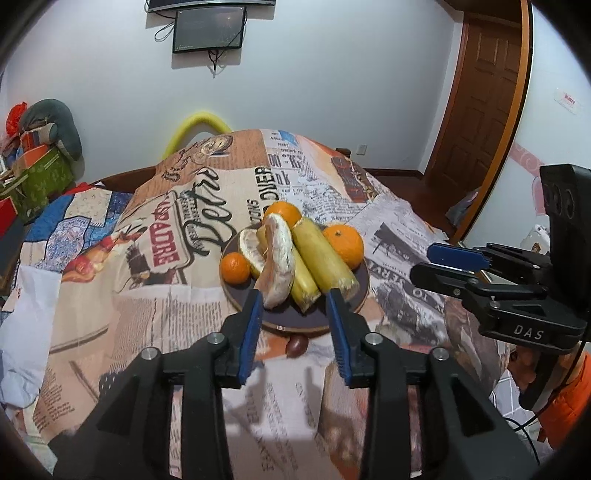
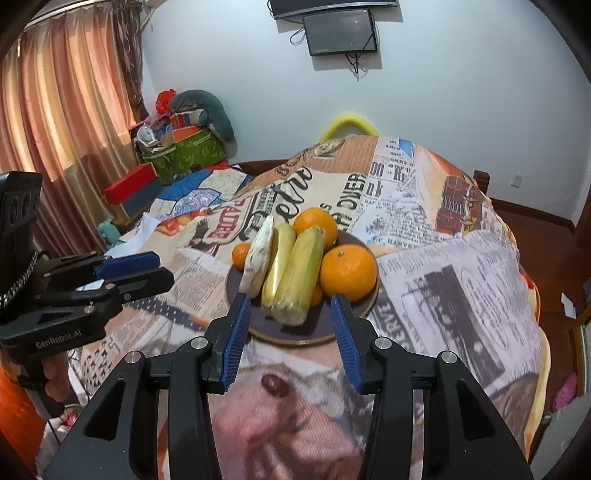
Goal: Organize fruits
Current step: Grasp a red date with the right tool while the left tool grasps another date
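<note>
Newsprint-patterned cloth carries one loose brown fruit (image 2: 274, 384) low-centre, directly between our right gripper (image 2: 291, 339)'s released jaws, nearer than our left gripper (image 1: 295, 332), likewise released.

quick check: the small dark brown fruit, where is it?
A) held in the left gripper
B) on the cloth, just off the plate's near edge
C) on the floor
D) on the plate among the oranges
B: the small brown fruit lies on the printed cloth, just short of the plate's near rim, with no gripper touching it.

Home bedroom: curtains (image 2: 66, 110), wall-mounted screen (image 2: 340, 33).
</note>
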Action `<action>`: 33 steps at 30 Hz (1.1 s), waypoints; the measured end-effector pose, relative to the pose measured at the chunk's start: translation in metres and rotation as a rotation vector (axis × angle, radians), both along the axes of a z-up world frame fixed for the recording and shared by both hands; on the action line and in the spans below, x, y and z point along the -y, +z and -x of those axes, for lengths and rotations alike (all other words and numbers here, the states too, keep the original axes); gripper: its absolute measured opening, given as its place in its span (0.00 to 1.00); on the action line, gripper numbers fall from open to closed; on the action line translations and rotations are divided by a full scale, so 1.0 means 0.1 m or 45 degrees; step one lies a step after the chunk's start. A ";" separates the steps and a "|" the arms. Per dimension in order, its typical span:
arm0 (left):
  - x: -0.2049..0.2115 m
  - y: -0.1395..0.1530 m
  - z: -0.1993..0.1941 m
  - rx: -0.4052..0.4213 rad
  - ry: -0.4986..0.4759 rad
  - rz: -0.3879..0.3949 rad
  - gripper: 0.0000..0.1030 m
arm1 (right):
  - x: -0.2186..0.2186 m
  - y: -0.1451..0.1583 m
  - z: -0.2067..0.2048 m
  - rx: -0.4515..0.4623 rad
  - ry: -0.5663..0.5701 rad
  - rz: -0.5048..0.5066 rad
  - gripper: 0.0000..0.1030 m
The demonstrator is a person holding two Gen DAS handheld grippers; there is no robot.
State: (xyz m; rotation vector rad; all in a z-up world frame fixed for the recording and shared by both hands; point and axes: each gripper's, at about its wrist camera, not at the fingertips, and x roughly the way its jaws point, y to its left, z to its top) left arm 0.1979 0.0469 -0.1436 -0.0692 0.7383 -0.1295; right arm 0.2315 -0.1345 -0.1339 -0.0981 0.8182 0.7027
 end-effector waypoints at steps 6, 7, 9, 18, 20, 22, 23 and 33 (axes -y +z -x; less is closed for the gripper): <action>-0.02 -0.15 0.13 -0.056 0.010 -0.008 0.50 | 0.03 -0.14 0.14 -0.035 0.001 0.033 0.41; -0.03 -0.19 0.14 -0.071 0.010 -0.010 0.50 | 0.03 -0.19 0.15 -0.051 0.003 0.039 0.41; -0.05 -0.28 0.13 -0.109 0.010 -0.005 0.51 | 0.02 -0.28 0.16 -0.077 0.005 0.054 0.41; -0.09 -0.60 0.12 -0.217 0.012 0.027 0.51 | -0.08 -0.65 0.22 -0.175 0.036 0.123 0.41; -0.09 -0.64 0.11 -0.230 0.006 0.028 0.51 | -0.10 -0.72 0.20 -0.197 0.045 0.135 0.41; -0.08 -0.68 0.09 -0.241 0.002 0.027 0.51 | -0.12 -0.77 0.18 -0.216 0.055 0.140 0.41; -0.08 -0.70 0.08 -0.247 0.000 0.027 0.51 | -0.13 -0.78 0.18 -0.223 0.058 0.142 0.41; -0.02 -0.85 -0.06 -0.295 -0.021 0.038 0.51 | -0.18 -0.86 0.18 -0.222 0.099 0.151 0.21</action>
